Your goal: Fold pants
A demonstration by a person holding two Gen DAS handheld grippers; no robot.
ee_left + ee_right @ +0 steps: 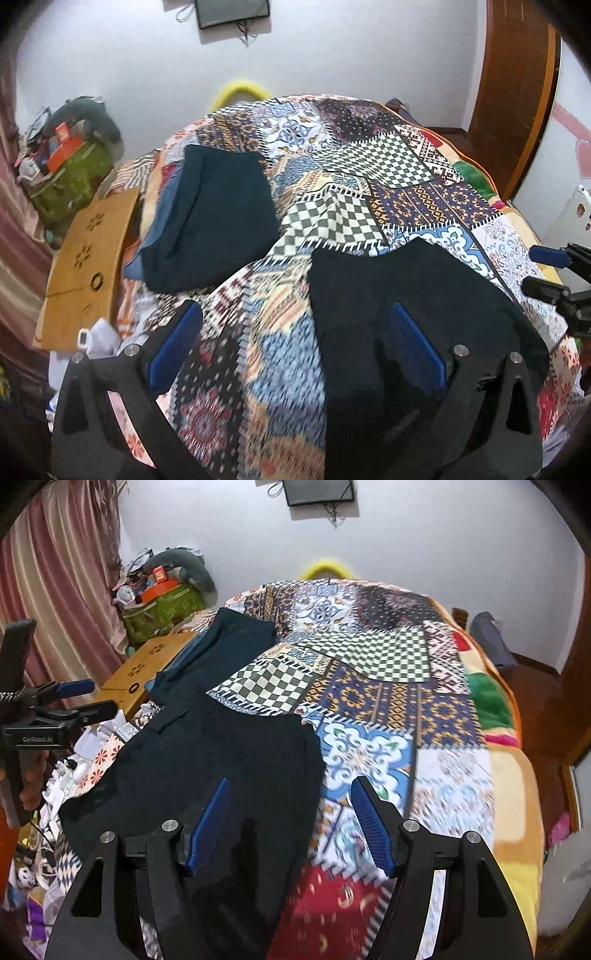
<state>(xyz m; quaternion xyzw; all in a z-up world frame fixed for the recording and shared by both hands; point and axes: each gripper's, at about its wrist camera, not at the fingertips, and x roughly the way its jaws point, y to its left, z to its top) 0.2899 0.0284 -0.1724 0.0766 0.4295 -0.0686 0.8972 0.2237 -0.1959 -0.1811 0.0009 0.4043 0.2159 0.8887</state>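
Dark navy pants (pixel 406 295) (pixel 207 757) lie flat on the patchwork bedspread (pixel 369 173) (pixel 388 686), at its near side. My left gripper (pixel 295 332) hovers open above the bed; its right finger (pixel 417 343) is over the pants' left part and its left finger over the spread. It also shows at the left edge of the right wrist view as the left gripper (pixel 88 698), held by a hand (pixel 33 775). My right gripper (pixel 291 823) (pixel 535 271) stands open over the pants' right edge, with nothing between its pads.
A second dark folded garment (pixel 218 218) (pixel 236 638) rests on a blue one at the bed's far left. Beside the bed are a wooden lap board (pixel 88 258) (pixel 147 664), a green bag (pixel 70 177) of clutter and a pink curtain (pixel 66 572). A wooden door (pixel 517 92) stands at the right.
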